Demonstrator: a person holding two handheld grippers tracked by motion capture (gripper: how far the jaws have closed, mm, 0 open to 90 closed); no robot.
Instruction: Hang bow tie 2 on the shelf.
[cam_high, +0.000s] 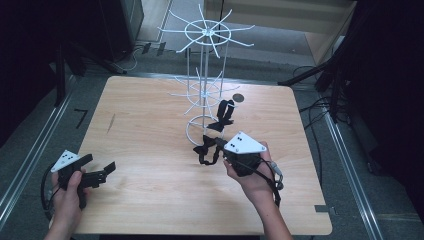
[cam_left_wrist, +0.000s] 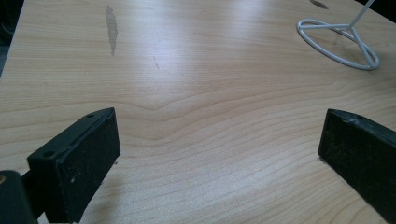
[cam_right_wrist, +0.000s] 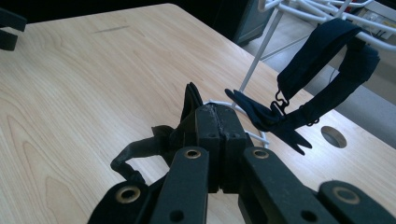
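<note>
Bow tie (cam_high: 206, 150), black, sits pinched in my right gripper (cam_high: 220, 146) just off the table, at about five o'clock from the ring foot of the white wire rack (cam_high: 202, 75). From the high view a second bow tie (cam_high: 223, 116) hangs on a lower arm of that rack, near twelve o'clock of my right gripper. My left gripper (cam_high: 102, 171) rests over the table's (cam_high: 150, 125) eight o'clock corner, well apart from everything.

Left gripper view: my jaws stand wide apart with nothing but bare wood between them, and the rack's ring foot (cam_left_wrist: 338, 44) lies at two o'clock. A grey smear (cam_left_wrist: 111, 28) marks the wood at eleven o'clock.

Right gripper view: my right gripper (cam_right_wrist: 217, 122) has its jaws pressed together on the bow tie (cam_right_wrist: 154, 144), whose strap curls down toward eight o'clock, a detail the high view blurs. The hanging bow tie (cam_right_wrist: 322, 88) shows its metal clasp here, at two o'clock. A round hole (cam_right_wrist: 334, 136) in the tabletop lies at three o'clock. My own jaws hide the knot of the held tie.
</note>
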